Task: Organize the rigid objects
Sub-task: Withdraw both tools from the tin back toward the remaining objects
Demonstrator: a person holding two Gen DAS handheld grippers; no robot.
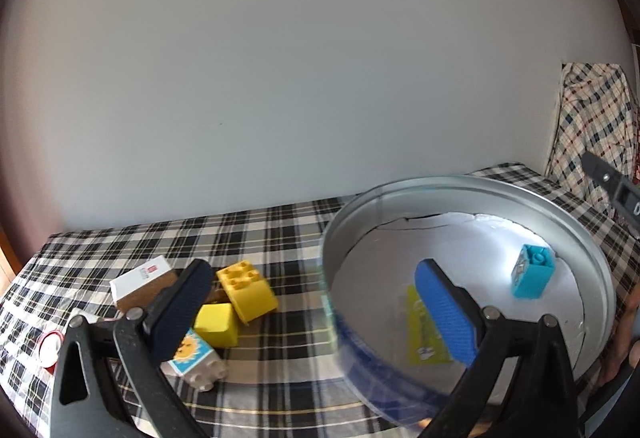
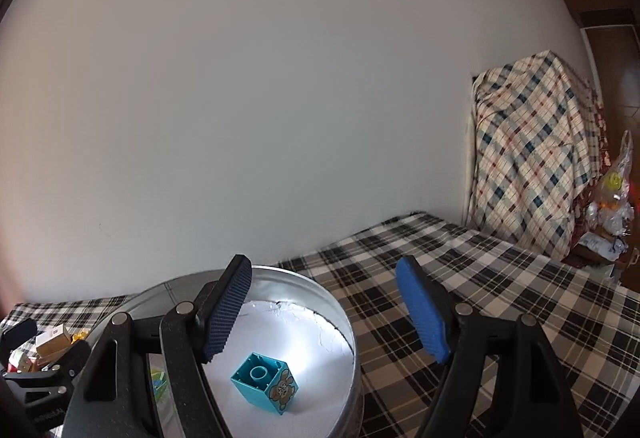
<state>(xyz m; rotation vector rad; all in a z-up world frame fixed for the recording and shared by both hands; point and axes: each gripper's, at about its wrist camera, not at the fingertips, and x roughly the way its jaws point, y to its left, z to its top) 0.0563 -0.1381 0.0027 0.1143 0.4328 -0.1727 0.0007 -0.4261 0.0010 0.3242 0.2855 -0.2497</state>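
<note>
Red mark on white box (image 1: 141, 277), perhaps print, unreadable

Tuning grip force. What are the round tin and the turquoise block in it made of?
Round tin: looks like thin metal, dull silver wall with soft reflections; its white floor lining is cracked, maybe foam or paper. Turquoise block: likely moulded plastic, smooth, hollow underside, printed picture on one face.

Open left tool (image 1: 316, 302) astride tin rim (image 1: 472, 184); teal block (image 1: 534, 276) inside, yellow blocks (image 1: 240, 302) outside
</note>
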